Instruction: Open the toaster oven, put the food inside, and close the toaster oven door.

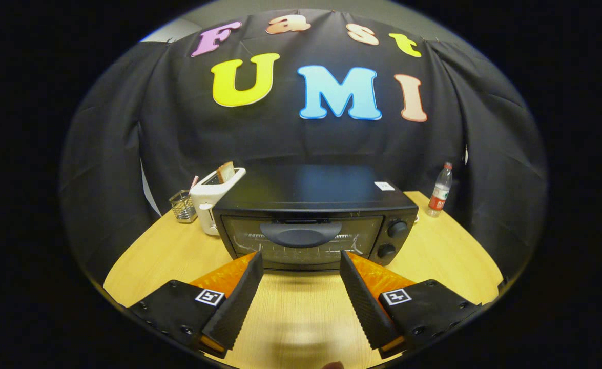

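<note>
Nearest the lens, the gripper (301, 256) with its two fingers (239, 302) spread wide apart, nothing between them but bare tabletop, each finger carrying a ridged inner pad and a square marker tag on its base. Under them, a wooden table (449, 251), light in tone, with a soft shadow lying on it between the finger bases. Just ahead of the fingertips, the toaster oven (313, 223), dark-bodied, squarely facing the camera, door closed. Across the upper part of the glass door, a broad curved handle (301, 233), sitting a little above the line of the fingertips and centred on the gap between them. Behind the glass, a wire rack faintly visible; contents otherwise too dim to tell. On the oven's right front panel, two round knobs (392, 238), one above the other. On the oven's flat top, near the far right corner, a small white sticker (384, 186). Beyond the oven's left corner and just beside it, a white pop-up toaster (212, 197) with a slice of bread (225, 171) standing upright in its slot. Left of that toaster, a small wire basket (182, 206) holding something thin and striped. Well apart on the far right of the table, an upright plastic bottle (440, 190) with a red cap and red label, close to the black cloth wall.
</note>
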